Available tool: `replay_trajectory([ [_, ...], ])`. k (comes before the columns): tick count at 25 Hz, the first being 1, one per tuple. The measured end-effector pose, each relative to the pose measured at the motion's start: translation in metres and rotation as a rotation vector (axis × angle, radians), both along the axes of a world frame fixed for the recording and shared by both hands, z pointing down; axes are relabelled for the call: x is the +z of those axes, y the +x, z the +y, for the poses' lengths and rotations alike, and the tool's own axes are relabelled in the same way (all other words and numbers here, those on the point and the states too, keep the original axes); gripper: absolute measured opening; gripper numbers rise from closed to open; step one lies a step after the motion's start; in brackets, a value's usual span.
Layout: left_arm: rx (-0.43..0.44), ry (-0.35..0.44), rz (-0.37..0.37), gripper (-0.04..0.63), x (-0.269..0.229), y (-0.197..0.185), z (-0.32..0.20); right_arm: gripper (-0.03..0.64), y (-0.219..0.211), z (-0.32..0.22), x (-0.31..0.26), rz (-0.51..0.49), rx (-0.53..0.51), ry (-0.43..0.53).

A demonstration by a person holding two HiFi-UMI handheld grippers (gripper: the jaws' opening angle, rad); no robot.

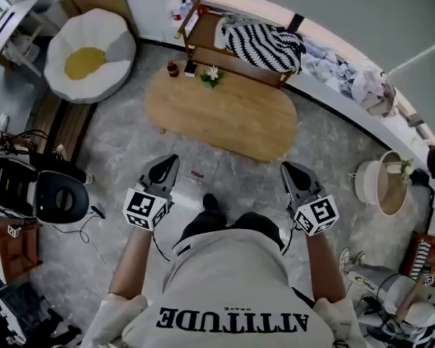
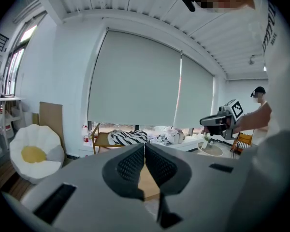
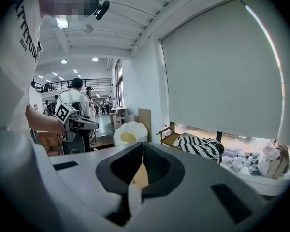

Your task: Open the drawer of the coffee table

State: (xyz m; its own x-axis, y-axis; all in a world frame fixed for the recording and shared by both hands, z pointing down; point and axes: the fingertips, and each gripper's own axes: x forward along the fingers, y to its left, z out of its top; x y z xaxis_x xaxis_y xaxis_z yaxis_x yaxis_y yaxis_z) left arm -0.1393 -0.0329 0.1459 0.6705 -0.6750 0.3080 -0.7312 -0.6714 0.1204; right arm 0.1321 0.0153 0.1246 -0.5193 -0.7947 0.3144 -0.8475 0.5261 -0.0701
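Standing before oval wooden desk (image 1: 225, 114), left tool (image 1: 170, 162) and right tool (image 1: 290, 170) held out short of its near edge, well apart. On far end: small plant (image 1: 212, 75), dark bottle (image 1: 172, 69). Beyond, striped blanket (image 1: 264, 46) on wooden chair (image 1: 191, 22).

The coffee table worktop (image 1: 232, 118) is smooth pale wood, not shiny. The floor (image 1: 123, 158) looks like grey stone. The striped blanket (image 1: 264, 46) is soft cloth. The left gripper (image 1: 172, 159) and right gripper (image 1: 286, 167) are dull grey plastic.
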Motion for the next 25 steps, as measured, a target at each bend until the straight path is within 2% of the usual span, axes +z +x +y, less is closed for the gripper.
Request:
replay_trajectory([
  [10,0.056,-0.056,0.055,0.02,0.024,0.013,-0.005,0.019,-0.003,0.007,0.009,0.039,0.028,-0.044],
  [18,0.074,-0.111,0.064,0.02,0.049,0.052,-0.009,0.018,0.023,-0.001,0.042,0.008,0.039,-0.128],
  [25,0.087,-0.159,0.072,0.02,0.082,0.088,-0.012,0.018,0.029,-0.012,0.08,-0.004,-0.016,-0.191],
])
